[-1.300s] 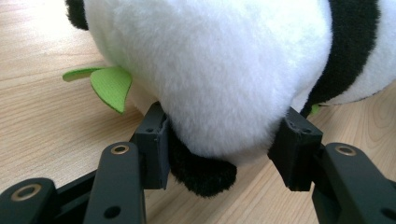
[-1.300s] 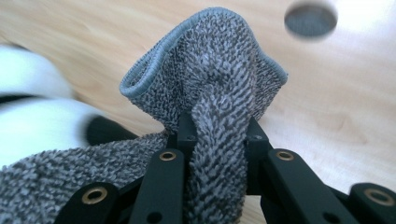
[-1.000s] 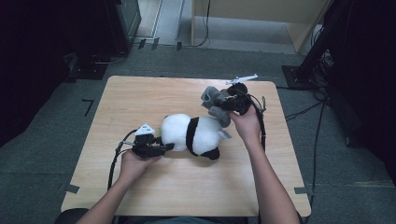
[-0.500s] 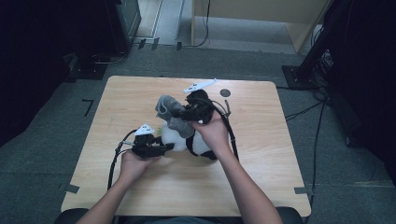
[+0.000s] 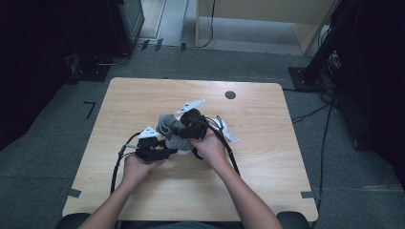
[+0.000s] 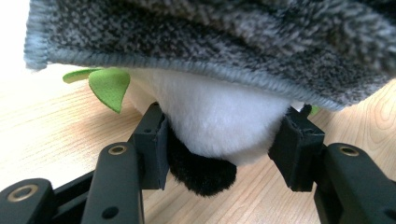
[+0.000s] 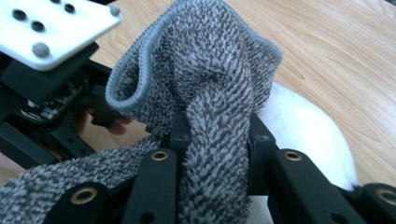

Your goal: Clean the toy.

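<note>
A black-and-white plush panda [image 5: 226, 130] lies on the wooden table [image 5: 267, 162]. My left gripper [image 5: 172, 152] is shut on it from the left; in the left gripper view the pads [image 6: 154, 140] squeeze the panda's white body [image 6: 219, 126] above a black limb. A grey knitted cloth [image 5: 169, 126] hangs over the panda's left end. My right gripper [image 5: 180, 131] holds that cloth from above. Its jaws have just been opening a little, and the bunched cloth [image 7: 210, 79] is still pinched between its pads [image 7: 180, 133]. The white plush [image 7: 303, 130] shows beneath it.
A green felt leaf [image 6: 109, 86] sticks out of the panda near the tabletop. A small dark hole [image 5: 230, 94] marks the table's far side. Cables trail from both grippers towards the front edge. Dark equipment stands on the floor around the table.
My right gripper has carried the grey cloth from the table's far right leftwards and down, and it now lies over the panda beside the left gripper. The left gripper has stayed put.
</note>
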Tool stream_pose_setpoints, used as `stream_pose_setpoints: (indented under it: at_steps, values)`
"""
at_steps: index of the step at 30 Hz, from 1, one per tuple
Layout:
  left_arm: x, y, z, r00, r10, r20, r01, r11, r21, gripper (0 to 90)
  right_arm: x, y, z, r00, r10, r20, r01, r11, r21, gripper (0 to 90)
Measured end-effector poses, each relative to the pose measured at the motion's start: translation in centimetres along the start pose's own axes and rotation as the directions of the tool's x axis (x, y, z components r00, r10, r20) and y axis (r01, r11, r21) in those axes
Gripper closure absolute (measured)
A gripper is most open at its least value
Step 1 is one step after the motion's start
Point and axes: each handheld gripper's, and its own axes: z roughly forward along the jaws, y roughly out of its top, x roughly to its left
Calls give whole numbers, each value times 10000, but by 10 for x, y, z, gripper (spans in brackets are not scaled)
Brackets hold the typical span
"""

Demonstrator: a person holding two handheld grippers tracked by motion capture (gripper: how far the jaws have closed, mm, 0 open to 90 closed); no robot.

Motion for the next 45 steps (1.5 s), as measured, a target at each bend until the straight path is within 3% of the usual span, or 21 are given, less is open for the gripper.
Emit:
stream_pose_setpoints:
  at_steps: [7, 12, 18, 28, 37, 42, 45]
  values:
    - [0, 0, 0, 10000, 8, 12, -8, 10000, 54, 463, -14, -10, -14, 9985, 269, 473, -265, 9996, -80, 733]
    - [0, 1, 0, 10000, 18, 34, -18, 10000, 20, 463, -30, -23, -32, 9933, 797, 835, -787, 9968, -145, 735]
    - [-1, 1, 0, 9999, 92, 65, -92, 10000, 25, 463, -43, -35, -49, 9872, 1312, 903, -1278, 9909, -430, 735]
    - [-1, 0, 0, 9999, 95, 111, -95, 10000, 19, 465, -55, -48, -77, 9792, 1619, 1225, -1517, 9844, -888, 736]
    - [0, 0, 0, 9999, 37, 123, -37, 10000, 40, 465, -73, -73, -102, 9586, 2333, 1633, -2134, 9682, -1305, 739]
    - [0, 0, 0, 9999, 98, 95, -99, 9999, 98, 465, -81, -94, -106, 9375, 2746, 2136, -2526, 9595, -1250, 742]
    - [-1, 0, 0, 9998, 172, 54, -173, 9998, 118, 464, -87, -110, -100, 9237, 3459, 1648, -3210, 9335, -1598, 746]
